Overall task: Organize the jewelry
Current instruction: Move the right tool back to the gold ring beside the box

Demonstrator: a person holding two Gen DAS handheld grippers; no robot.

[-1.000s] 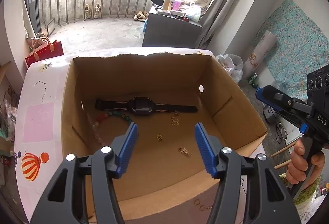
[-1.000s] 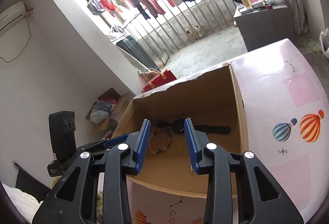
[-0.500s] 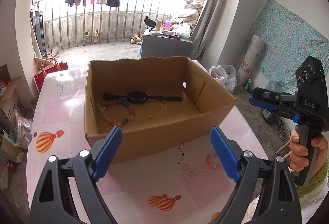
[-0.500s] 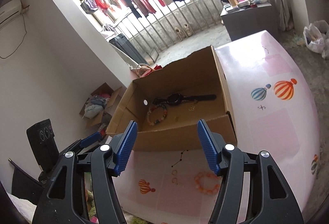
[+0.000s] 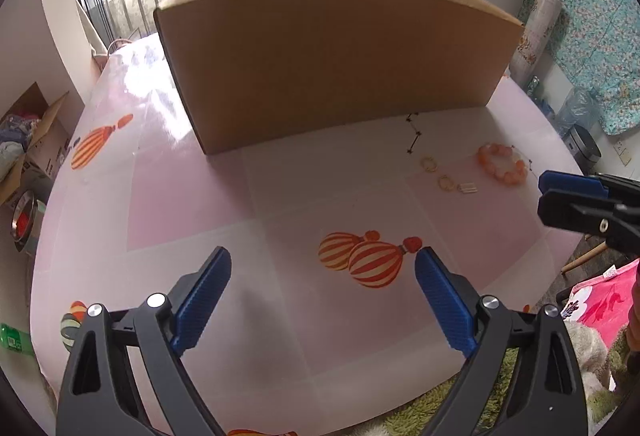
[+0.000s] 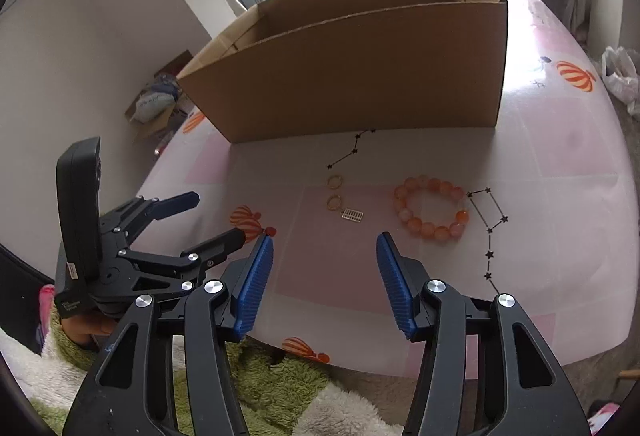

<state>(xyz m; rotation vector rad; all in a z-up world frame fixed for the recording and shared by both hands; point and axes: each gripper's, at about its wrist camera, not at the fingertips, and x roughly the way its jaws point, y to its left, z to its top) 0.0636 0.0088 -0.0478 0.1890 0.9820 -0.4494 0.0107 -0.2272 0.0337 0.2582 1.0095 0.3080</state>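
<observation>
An orange bead bracelet (image 6: 416, 224) (image 5: 502, 175) lies on the pink table (image 5: 192, 196), in front of the cardboard box (image 5: 332, 64) (image 6: 360, 76). Left of it lie two gold rings (image 6: 330, 181) (image 5: 425, 163) and a small gold charm (image 6: 353, 215) (image 5: 468, 189). My right gripper (image 6: 325, 239) hovers just short of the rings and bracelet, jaws closing with nothing between them. My left gripper (image 5: 323, 256) hangs over a printed balloon further left, jaws opening wide and empty. What lies inside the box is hidden.
A green fluffy rug (image 6: 280, 376) lies below the table's near edge. On the floor at left sit an open carton of clothes (image 5: 24, 140) and a metal bowl (image 5: 24, 224). A balcony railing stands behind the box.
Both grippers have drawn back from over the box and sunk toward the near part of the table. The watch and bracelet inside the box are out of sight. The left jaws have spread wider.
</observation>
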